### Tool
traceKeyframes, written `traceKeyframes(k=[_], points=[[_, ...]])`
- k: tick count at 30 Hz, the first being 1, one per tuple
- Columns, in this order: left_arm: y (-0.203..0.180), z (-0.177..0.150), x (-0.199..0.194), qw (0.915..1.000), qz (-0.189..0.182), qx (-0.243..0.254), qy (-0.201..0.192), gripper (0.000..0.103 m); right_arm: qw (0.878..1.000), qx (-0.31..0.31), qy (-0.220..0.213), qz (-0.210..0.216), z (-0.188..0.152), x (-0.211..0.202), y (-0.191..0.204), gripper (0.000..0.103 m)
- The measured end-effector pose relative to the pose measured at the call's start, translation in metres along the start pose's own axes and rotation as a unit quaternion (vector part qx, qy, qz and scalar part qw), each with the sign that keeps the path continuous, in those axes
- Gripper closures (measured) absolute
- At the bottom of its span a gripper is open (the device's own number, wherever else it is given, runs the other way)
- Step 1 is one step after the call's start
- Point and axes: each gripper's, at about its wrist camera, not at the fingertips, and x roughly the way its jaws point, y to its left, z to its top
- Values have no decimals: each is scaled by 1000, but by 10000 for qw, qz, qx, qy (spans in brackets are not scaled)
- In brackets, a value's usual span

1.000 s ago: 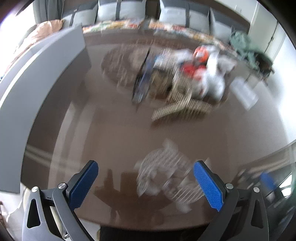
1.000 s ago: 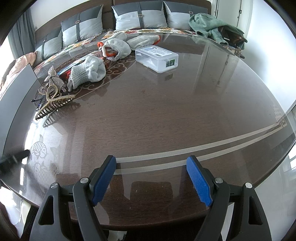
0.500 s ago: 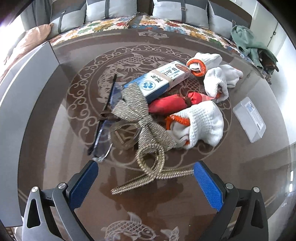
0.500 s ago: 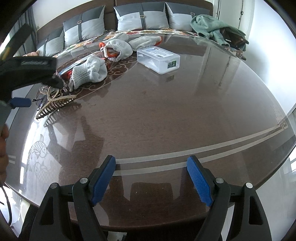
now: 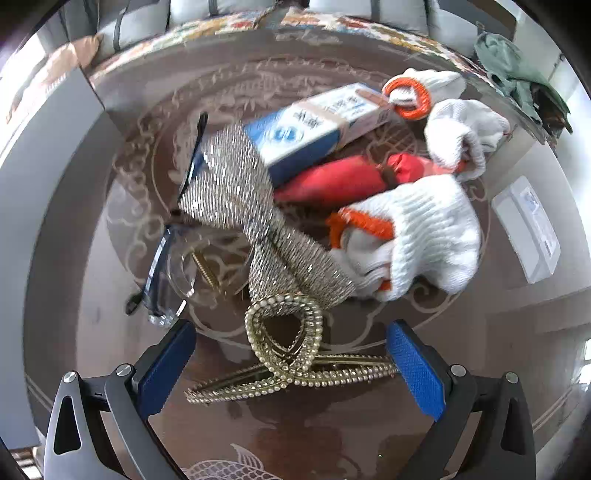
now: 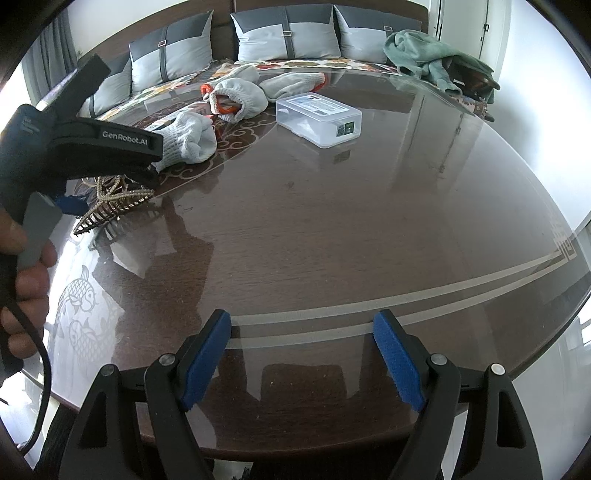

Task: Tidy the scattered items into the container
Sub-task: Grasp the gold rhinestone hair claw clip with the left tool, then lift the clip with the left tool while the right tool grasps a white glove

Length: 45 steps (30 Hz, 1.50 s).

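My left gripper [image 5: 290, 363] is open, its blue pads on either side of a gold beaded hair clip [image 5: 286, 354] with a glittery bow [image 5: 251, 206]. Behind it lie clear safety glasses [image 5: 168, 266], a blue-and-white box [image 5: 314, 129], a red pouch [image 5: 351, 177] and white knit gloves [image 5: 417, 236] with orange cuffs. The clear plastic container [image 5: 526, 229] lies at the right, lid closed. In the right wrist view the same hair clip [image 6: 112, 205], gloves [image 6: 188, 138] and container [image 6: 319, 118] appear far off. My right gripper [image 6: 303, 354] hangs open over bare table near the front edge.
The round dark glass-topped table [image 6: 332, 229] has a sofa with grey cushions [image 6: 288, 35] behind it and a green cloth [image 6: 424, 53] at its far right. A person's hand [image 6: 26, 280] holds the left gripper's handle at the left of the right wrist view.
My left gripper has moved forward and down toward the pile, so the hair clip now lies between its open fingers. The right gripper has stayed in place.
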Motion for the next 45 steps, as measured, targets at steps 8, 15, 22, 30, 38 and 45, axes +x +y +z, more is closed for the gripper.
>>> traceKeyframes(k=[8, 15, 22, 30, 38, 45], points=[[25, -9, -18, 9993, -256, -213, -158, 72, 10000, 19, -5, 3, 0, -1, 0, 22], [61, -44, -33, 9982, -425, -376, -217, 72, 9989, 289, 24, 363, 4, -4, -10, 23], [82, -60, -34, 9986, -333, -270, -322, 72, 9870, -712, -643, 1286, 47, -18, 27, 23], [84, -64, -35, 9982, -443, -263, -307, 72, 9766, -1194, -465, 1729, 148, 42, 81, 23], [81, -68, -37, 9986, -395, -158, -327, 72, 9725, -1318, -144, 1914, 164, 83, 98, 51], [78, -76, -40, 9983, -446, -73, -365, 72, 9736, -973, -74, 2065, 129, 53, 71, 80]])
